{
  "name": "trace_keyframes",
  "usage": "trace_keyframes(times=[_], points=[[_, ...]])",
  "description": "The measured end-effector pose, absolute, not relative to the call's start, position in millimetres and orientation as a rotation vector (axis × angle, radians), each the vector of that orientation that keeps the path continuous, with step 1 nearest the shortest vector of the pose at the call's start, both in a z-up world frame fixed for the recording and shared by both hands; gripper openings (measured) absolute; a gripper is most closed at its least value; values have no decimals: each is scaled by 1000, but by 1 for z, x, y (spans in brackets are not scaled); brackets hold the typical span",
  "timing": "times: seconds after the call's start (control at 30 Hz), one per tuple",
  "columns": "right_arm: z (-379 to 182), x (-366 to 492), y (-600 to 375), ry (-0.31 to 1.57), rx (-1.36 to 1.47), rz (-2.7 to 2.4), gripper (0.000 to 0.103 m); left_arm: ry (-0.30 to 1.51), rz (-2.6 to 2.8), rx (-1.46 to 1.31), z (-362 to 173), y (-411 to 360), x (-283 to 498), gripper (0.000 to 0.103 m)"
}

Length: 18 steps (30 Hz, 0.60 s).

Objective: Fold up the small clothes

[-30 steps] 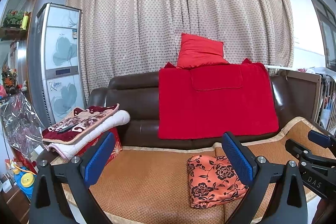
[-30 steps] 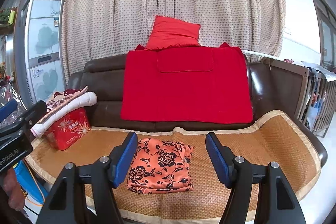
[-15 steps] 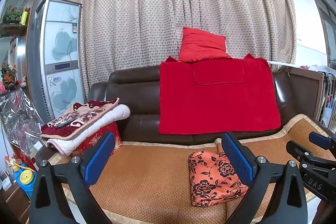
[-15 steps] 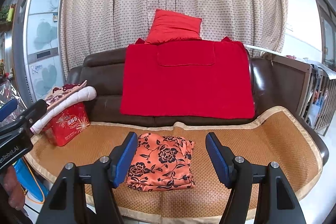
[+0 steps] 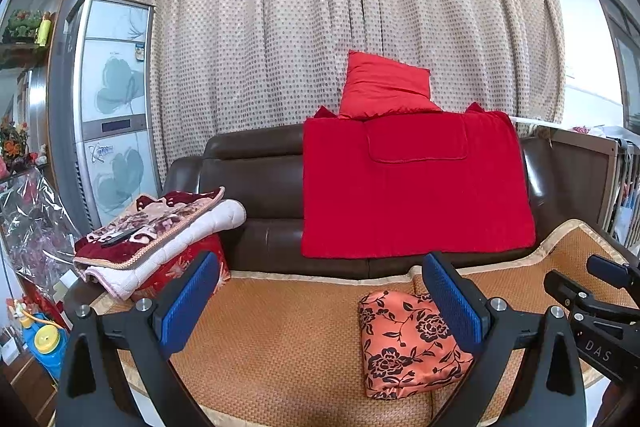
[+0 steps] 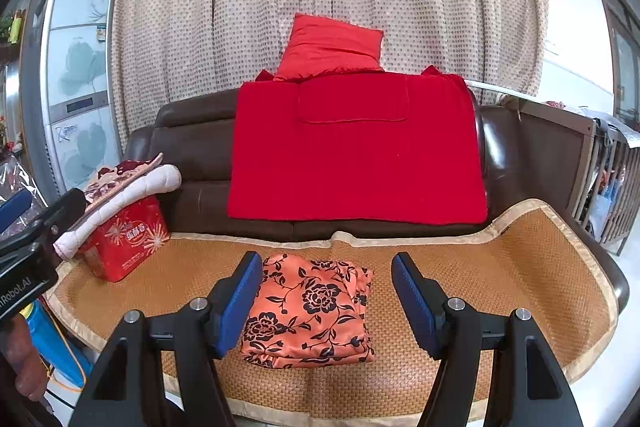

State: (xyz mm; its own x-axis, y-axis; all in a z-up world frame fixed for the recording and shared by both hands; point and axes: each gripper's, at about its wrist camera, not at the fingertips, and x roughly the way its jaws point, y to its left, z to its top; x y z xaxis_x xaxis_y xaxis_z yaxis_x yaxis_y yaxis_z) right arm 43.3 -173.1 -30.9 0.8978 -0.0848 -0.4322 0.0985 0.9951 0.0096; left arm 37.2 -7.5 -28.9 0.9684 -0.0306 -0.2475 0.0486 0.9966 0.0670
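One folded orange floral garment [image 6: 310,311] lies on the woven mat [image 6: 500,267] covering the sofa seat, near its front edge. Left gripper [image 5: 320,301] and right gripper [image 6: 326,297]: both spread wide, holding nothing, above the mat. One red blanket [image 6: 356,163] drapes the backrest; one red cushion [image 6: 332,45] sits atop it.

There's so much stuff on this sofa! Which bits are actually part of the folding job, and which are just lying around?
Part of the job:
orange floral garment, lying folded on the woven mat
left gripper, open
right gripper, open

Just lying about:
red blanket over the sofa back
red pillow
folded quilts
red box
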Motion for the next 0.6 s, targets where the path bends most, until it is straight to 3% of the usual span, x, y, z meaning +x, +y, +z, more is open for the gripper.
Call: trace_keyframes(times=[0.6], points=[[-56,89,-178,511,38,-112,71,319,-35,78,-53,-10,84,101]])
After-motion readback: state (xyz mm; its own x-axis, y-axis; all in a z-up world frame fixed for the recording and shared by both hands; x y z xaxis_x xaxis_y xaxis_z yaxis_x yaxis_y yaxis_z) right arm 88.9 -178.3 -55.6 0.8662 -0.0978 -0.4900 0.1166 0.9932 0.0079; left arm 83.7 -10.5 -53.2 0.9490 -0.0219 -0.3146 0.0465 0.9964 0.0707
